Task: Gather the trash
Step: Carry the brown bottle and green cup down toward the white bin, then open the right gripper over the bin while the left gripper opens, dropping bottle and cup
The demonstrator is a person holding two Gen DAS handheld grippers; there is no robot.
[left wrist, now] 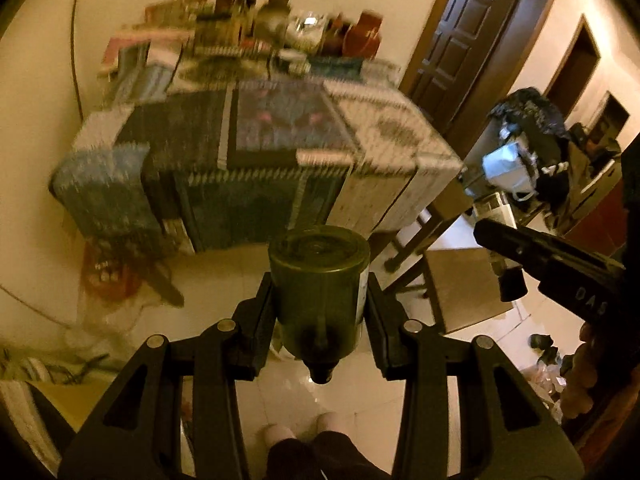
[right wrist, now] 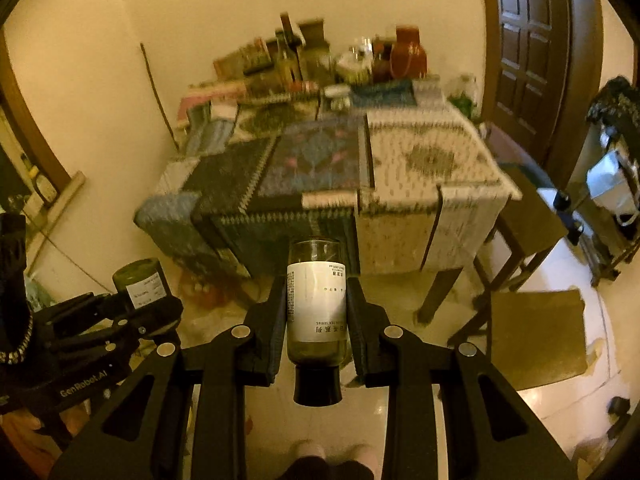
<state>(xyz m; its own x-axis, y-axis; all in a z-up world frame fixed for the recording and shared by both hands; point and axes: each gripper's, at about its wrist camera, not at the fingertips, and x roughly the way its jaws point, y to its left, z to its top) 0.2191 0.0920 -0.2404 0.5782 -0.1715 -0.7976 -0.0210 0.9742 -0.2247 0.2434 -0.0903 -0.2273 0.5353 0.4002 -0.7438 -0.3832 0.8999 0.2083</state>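
My left gripper (left wrist: 320,284) is shut on a dark green glass bottle (left wrist: 319,280), held with its base pointing forward and its black-capped neck toward the camera, above the tiled floor. My right gripper (right wrist: 317,292) is shut on a clear glass bottle with a white label (right wrist: 317,304), held the same way. In the right wrist view the left gripper (right wrist: 132,300) and its green bottle (right wrist: 140,280) show at the lower left. In the left wrist view the right gripper (left wrist: 500,240) shows at the right edge.
A table with a patterned cloth (right wrist: 432,160) stands ahead against the wall, with bottles and jars (right wrist: 320,60) crowded at its back. A wooden stool (right wrist: 536,332) stands to the right. A dark door (right wrist: 524,40) and a cluttered rack (left wrist: 528,148) are further right. My feet (right wrist: 332,452) show below.
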